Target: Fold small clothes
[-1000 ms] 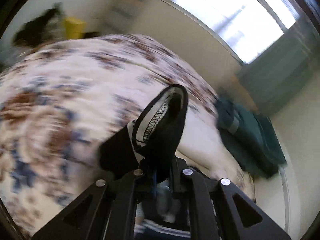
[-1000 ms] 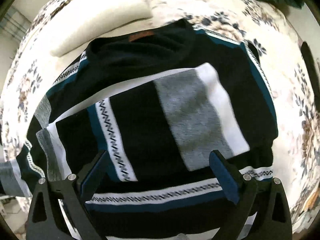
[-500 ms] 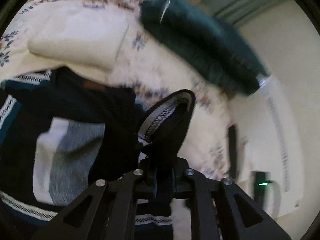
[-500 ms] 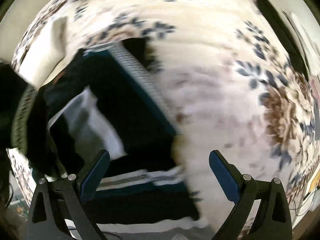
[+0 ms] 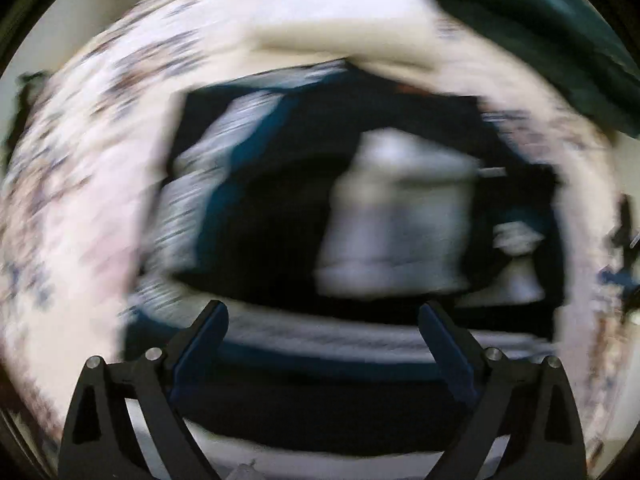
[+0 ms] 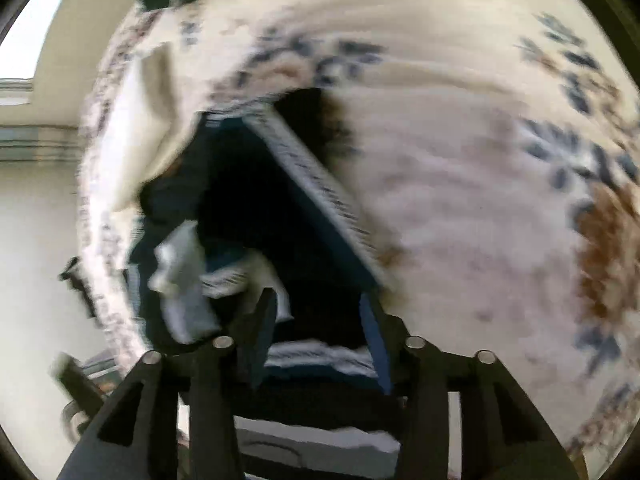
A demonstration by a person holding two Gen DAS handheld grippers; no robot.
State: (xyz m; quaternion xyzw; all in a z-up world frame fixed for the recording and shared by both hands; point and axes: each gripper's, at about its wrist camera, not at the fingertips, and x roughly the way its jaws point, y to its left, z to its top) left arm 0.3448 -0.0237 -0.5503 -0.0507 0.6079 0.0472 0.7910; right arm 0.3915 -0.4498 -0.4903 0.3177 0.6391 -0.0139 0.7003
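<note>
While both views blur, I record:
Left gripper (image 5: 322, 334): spread wide above sweater (image 5: 280, 216).
Right gripper (image 6: 320, 320): narrower gap, sweater (image 6: 256, 200) hem between fingers.

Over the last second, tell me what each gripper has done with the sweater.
The left gripper, clamped on a black cuff of the sweater until half a second ago, has let go and now stands wide open above it. The right gripper has swung to the sweater's edge and narrowed its jaws; blur hides whether it pinches cloth. The sweater still lies on the floral bedspread, the cream pillow beyond its collar.
</note>
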